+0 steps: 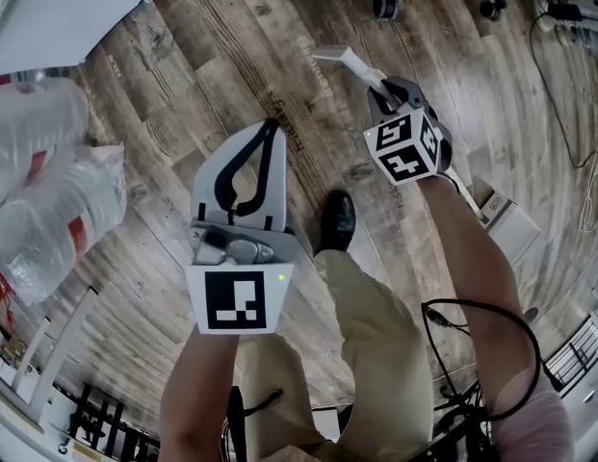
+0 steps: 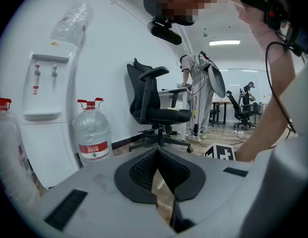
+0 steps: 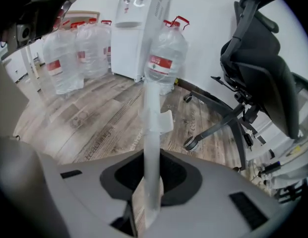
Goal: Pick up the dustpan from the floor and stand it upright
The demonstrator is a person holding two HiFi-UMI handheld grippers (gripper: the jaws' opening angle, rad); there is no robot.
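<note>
Right tongs [image 3: 153, 182]: jaws closed on the white handle [image 3: 153, 108] of the dustpan [image 1: 510, 224], with the shaft pinched between the pads and running straight up out of them in the right gripper view. Left tongs [image 1: 270, 128]: jaws brought together at the tips, nothing between them, only wood floor [image 1: 164, 114] visible through the slit; they sit idle at about 9 o'clock of the right tongs in the head view. Dustpan position: in the head view the handle tip projects toward 11 o'clock of the right tongs, and the pan end lies at roughly 4 o'clock, just beyond the person's right forearm. Cannot tell whether the pan edge touches the floor. Step in hand, judged: pick-up is done and the handle is secured; the standing-up is under way or about to be finished. The next move calls for lowering until the pan base seats flat on the boards, checking that the handle is vertical, then easing the jaws apart slowly. Risk: the tall, light handle could tip on release. Water bottles [image 3: 163, 58] stand at 12 o'clock, clear of the work.
</note>
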